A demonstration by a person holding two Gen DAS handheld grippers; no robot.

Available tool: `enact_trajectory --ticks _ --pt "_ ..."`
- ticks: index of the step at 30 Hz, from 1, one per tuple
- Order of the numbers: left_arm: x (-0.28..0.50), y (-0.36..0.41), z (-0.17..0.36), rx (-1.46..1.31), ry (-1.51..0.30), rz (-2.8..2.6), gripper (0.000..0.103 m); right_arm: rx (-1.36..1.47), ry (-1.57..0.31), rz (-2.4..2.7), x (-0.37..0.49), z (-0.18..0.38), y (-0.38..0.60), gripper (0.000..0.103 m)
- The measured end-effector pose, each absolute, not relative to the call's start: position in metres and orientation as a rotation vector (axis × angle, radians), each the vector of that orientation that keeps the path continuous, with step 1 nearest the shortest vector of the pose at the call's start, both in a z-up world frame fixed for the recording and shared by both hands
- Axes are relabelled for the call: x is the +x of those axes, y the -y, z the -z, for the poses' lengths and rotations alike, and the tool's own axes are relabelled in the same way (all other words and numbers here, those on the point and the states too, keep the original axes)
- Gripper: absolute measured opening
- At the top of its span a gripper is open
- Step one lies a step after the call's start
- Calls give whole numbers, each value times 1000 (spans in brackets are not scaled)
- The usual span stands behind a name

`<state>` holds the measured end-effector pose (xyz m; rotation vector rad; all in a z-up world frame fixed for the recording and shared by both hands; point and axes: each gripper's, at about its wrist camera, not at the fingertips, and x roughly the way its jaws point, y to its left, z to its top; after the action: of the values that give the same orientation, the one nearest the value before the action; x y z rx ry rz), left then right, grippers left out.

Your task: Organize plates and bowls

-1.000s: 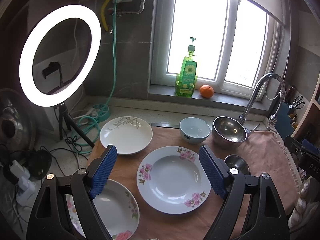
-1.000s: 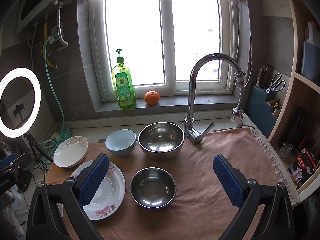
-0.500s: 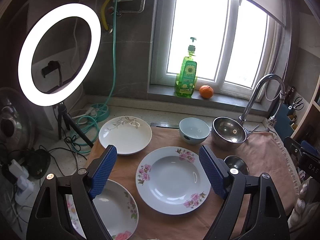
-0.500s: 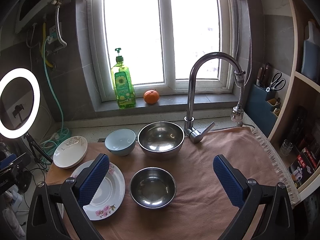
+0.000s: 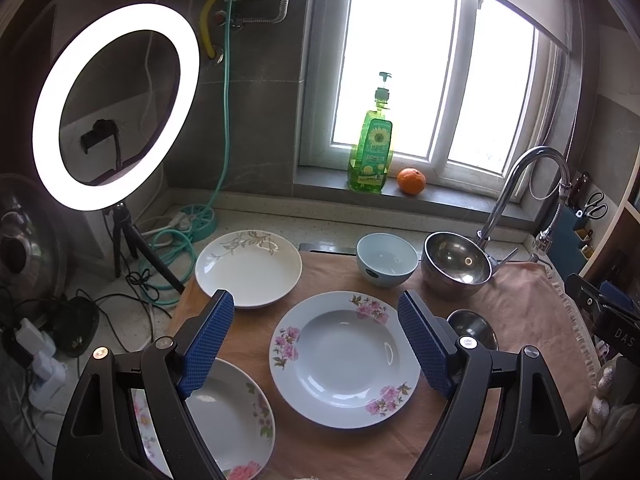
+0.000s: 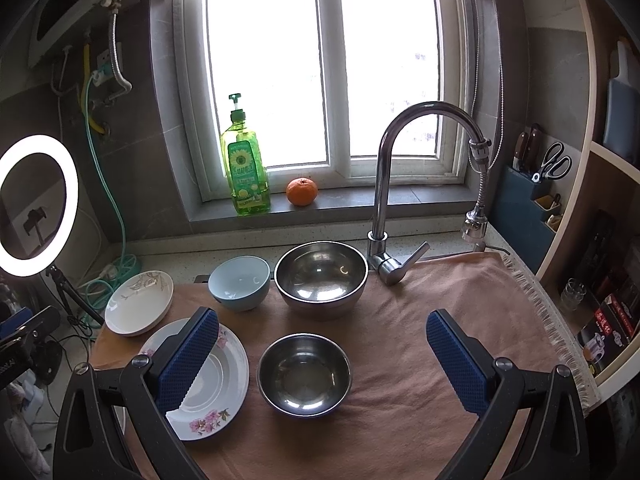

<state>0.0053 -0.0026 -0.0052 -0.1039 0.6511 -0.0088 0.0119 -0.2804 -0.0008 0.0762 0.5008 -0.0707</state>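
Against the frames half a second and a second back, almost nothing differs: both views sit nearly as before, the dishes unmoved. The left gripper (image 5: 316, 338) hangs wide open above the pink-flowered plate (image 5: 346, 360) at centre frame, holding and touching nothing. The right gripper (image 6: 322, 354) is likewise spread wide and empty, over the small steel bowl (image 6: 304, 374) at lower centre. Behind it stand the large steel bowl (image 6: 321, 276) and blue bowl (image 6: 239, 282), all on the brown cloth (image 6: 420, 304).
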Motion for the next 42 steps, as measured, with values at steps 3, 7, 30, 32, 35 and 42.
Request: enact_trajectory --ticks 3,7,30,32,35,42 --pt "5 3 6 -104 -650 9 85 76 -503 70 13 1 280 103" --pt "5 3 6 -103 -651 8 85 76 -510 70 13 4 279 103" --pt "9 -16 21 -132 -699 -8 85 80 -553 49 21 18 278 103" --pt "10 -18 23 -140 -710 -3 85 77 -553 43 21 20 277 103" --pt "12 -21 27 -153 -726 2 85 66 -558 33 23 23 276 103" --pt "17 -35 40 -191 -771 -13 85 59 -579 3 32 31 273 103"
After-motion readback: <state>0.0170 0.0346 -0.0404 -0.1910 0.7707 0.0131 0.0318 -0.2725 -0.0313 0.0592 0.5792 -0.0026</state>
